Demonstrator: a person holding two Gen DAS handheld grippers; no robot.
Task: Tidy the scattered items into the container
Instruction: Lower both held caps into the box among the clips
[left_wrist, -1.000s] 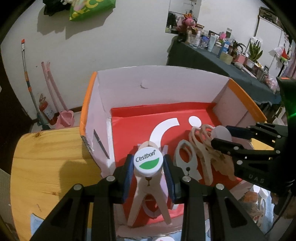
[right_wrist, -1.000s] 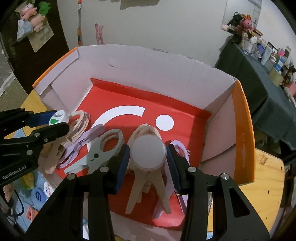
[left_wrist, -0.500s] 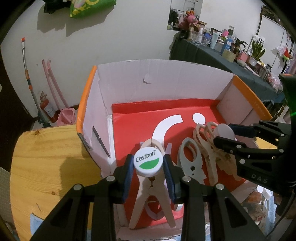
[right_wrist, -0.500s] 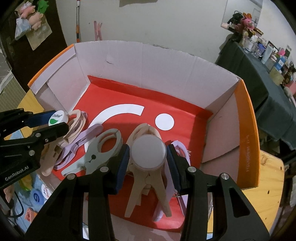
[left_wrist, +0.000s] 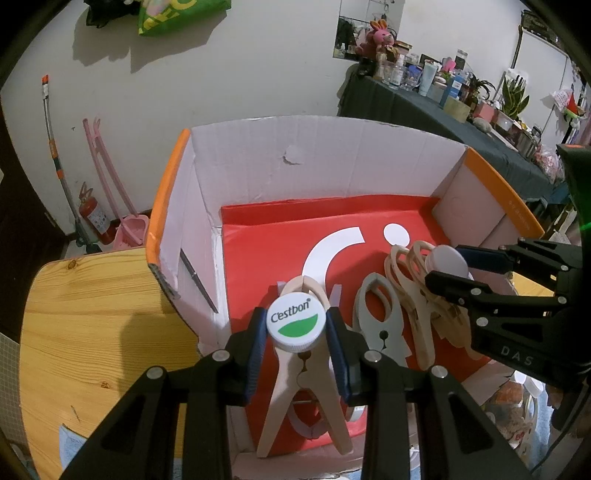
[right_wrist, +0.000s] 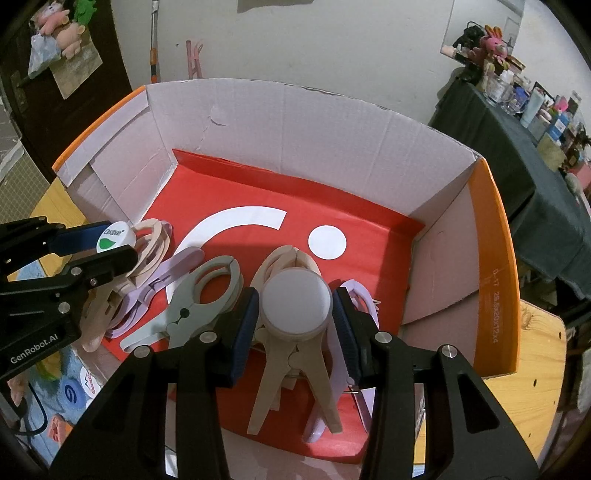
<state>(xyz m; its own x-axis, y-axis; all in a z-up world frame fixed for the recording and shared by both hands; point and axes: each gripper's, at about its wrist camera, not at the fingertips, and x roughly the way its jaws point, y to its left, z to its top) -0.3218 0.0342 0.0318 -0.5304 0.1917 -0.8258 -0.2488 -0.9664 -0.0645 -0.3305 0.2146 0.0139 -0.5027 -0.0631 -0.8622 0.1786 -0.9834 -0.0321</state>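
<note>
We've got our left gripper (left_wrist: 296, 328) with its jaws nearly closed, pinching a white Cestbon bottle cap (left_wrist: 296, 324), and our right gripper (right_wrist: 294, 308) clamped just as narrowly on a plain white cap (right_wrist: 294, 304). Both caps hang over the cardboard box (right_wrist: 332, 122) on the wooden counter (left_wrist: 92, 314). Below, beige, grey and lilac clips (right_wrist: 207, 295) lie on the box's red floor.
</note>
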